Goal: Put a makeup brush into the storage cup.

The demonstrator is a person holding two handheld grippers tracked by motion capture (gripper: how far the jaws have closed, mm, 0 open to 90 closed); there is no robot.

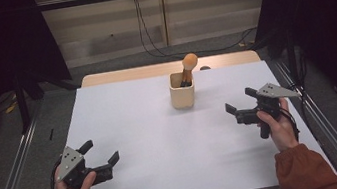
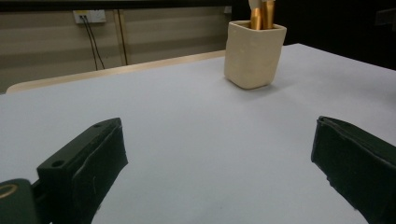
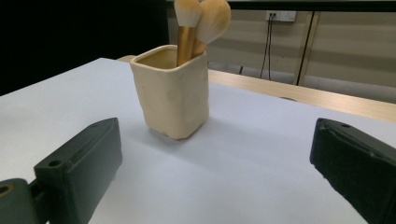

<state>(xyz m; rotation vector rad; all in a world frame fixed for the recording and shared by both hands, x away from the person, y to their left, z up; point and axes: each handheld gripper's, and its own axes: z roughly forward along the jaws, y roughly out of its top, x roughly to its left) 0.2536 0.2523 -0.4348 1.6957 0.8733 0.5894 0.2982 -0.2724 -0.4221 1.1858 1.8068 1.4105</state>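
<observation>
A cream square cup (image 1: 182,91) (image 2: 254,55) (image 3: 171,91) stands upright at the back middle of the white table (image 1: 164,145). Two makeup brushes (image 1: 187,67) (image 3: 201,25) with gold handles and tan bristle heads stand in it. My left gripper (image 1: 101,152) (image 2: 219,172) is held at the table's front left, open, nothing between its jaws. At the right side, my right gripper (image 1: 240,100) (image 3: 215,168) is open too and points at the cup from a short way off. Neither gripper touches anything.
A wooden strip (image 1: 128,74) shows past the table's far edge, with a small dark object (image 1: 204,68) on it. Metal rails (image 1: 13,183) run along both sides of the table. Cables (image 1: 148,37) hang down the back wall from an outlet.
</observation>
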